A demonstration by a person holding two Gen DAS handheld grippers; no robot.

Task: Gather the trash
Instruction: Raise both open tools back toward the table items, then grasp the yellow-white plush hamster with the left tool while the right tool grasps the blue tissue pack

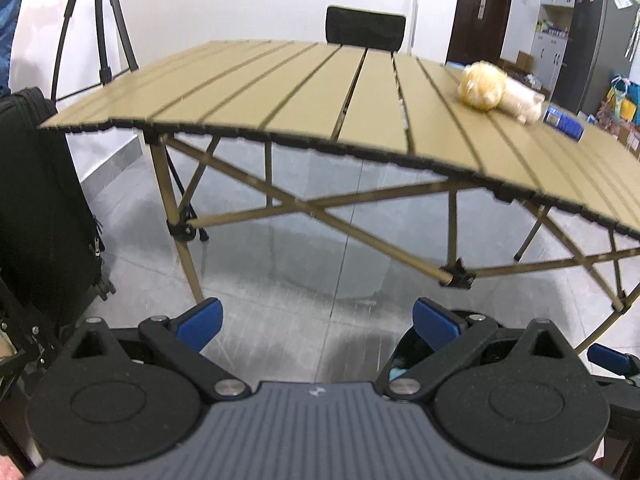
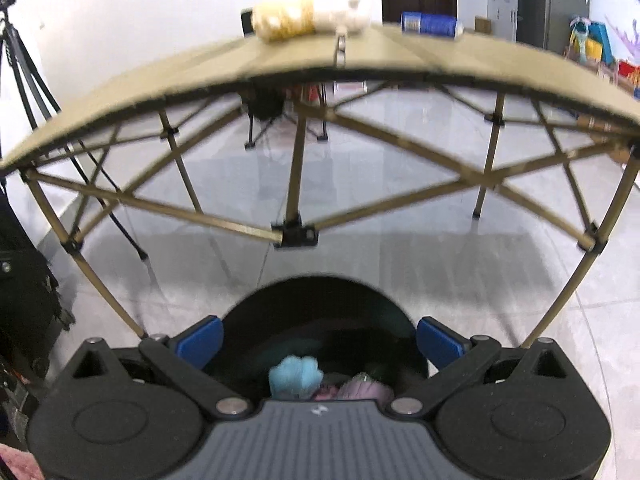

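A yellow crumpled wad (image 1: 481, 86) (image 2: 285, 20), a white crumpled wad (image 1: 522, 101) (image 2: 342, 16) and a blue can on its side (image 1: 564, 120) (image 2: 432, 24) lie on the tan slatted folding table (image 1: 280, 92) (image 2: 160, 80). My left gripper (image 1: 318, 322) is open and holds nothing, low in front of the table. My right gripper (image 2: 320, 340) is open over a black bin (image 2: 320, 300) on the floor. Inside the bin lie a light blue wad (image 2: 296, 376) and a purple-pink piece (image 2: 360, 390).
A black suitcase (image 1: 36, 208) stands at the left, with a tripod (image 1: 100, 20) behind it. A black chair (image 1: 366, 26) sits beyond the table. The table's crossed legs (image 2: 296, 236) stand just past the bin. A fridge (image 1: 600, 32) and clutter fill the right.
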